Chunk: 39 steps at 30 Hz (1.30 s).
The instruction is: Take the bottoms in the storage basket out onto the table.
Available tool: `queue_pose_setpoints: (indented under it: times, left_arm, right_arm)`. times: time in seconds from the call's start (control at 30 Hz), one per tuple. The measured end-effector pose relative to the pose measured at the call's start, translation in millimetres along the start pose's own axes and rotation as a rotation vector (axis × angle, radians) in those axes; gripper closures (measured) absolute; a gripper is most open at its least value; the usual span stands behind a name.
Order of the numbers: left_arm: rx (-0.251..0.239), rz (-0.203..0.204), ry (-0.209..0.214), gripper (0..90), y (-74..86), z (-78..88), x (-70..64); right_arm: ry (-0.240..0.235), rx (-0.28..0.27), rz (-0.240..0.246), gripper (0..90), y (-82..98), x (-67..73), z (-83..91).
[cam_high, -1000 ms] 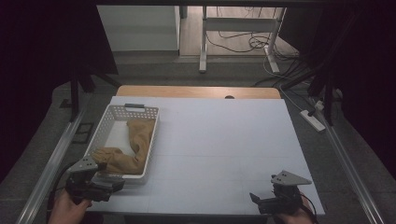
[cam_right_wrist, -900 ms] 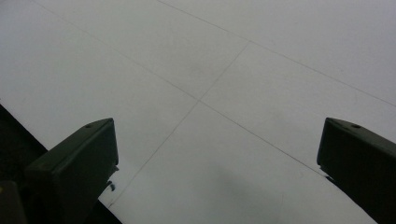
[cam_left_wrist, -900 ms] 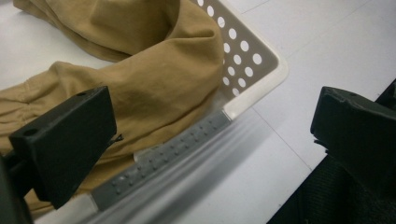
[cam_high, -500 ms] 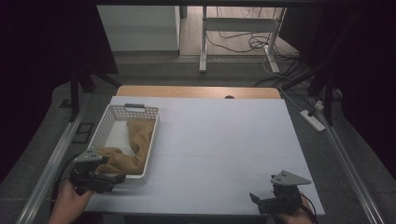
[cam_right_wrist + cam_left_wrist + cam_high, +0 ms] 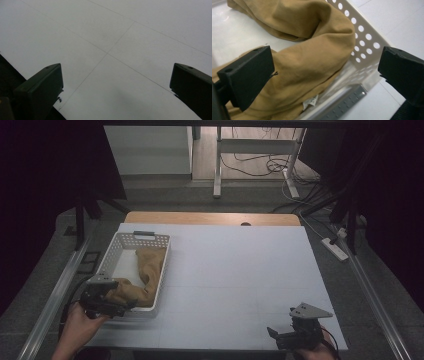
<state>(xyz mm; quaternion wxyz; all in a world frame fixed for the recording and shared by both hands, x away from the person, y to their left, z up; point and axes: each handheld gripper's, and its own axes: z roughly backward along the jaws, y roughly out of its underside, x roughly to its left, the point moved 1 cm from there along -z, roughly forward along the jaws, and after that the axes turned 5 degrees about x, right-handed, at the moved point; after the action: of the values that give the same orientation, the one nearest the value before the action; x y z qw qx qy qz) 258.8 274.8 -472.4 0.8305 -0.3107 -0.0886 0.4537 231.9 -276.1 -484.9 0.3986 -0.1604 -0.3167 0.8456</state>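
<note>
The left hand-held gripper (image 5: 117,306) is hovering at the near end of the white perforated plastic basket (image 5: 131,240), its two black jaws spread wide, straddling a fold of the tan-brown soft cloth garment (image 5: 312,62) without yet pinching it. One jaw is sitting inside the basket against the fabric; the other is hanging outside the basket's holed side wall, so closing now would likely be catching the wall too. The garment is lying bunched along the basket's right side and near end, at about 8 o'clock on the pale grey worktop (image 5: 235,270).

It is looking light, limp and matte rather than slippery, and not fragile; it will probably be sagging and trailing once lifted, perhaps dragging the light basket along. The raised hump of the fold between the jaws seems the best place to be gripping, well above the small white label (image 5: 311,102) at the hem.

The right hand-held gripper (image 5: 280,336) is resting at about 5 o'clock, jaws spread and holding nothing, over bare worktop.

Counting: one garment, one basket, two grippers.
</note>
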Motion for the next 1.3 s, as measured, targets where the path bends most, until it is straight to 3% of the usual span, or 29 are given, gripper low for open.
queue_pose_setpoints:
  times: [0.3, 0.63, 0.73, 1.3]
  left_arm:
    - [0.033, -0.012, 0.014, 0.1, -10.8, -8.0, 10.1]
    - [0.091, -0.08, 0.009, 0.0, -25.4, -20.7, 21.6]
    - [0.108, -0.094, 0.024, 0.0, -29.5, -26.2, 24.6]
    - [0.21, -0.202, 0.062, 0.0, -57.2, -53.9, 27.9]
  right_arm:
    - [-0.003, 0.003, 0.001, 0.0, -0.1, 0.2, -0.4]
    - [-0.004, 0.008, 0.003, 0.0, -0.3, 0.3, -0.9]
    - [-0.005, 0.008, 0.002, 0.0, -0.3, 0.3, -0.9]
    - [-0.009, 0.012, 0.005, 0.0, -0.4, 0.2, -1.4]
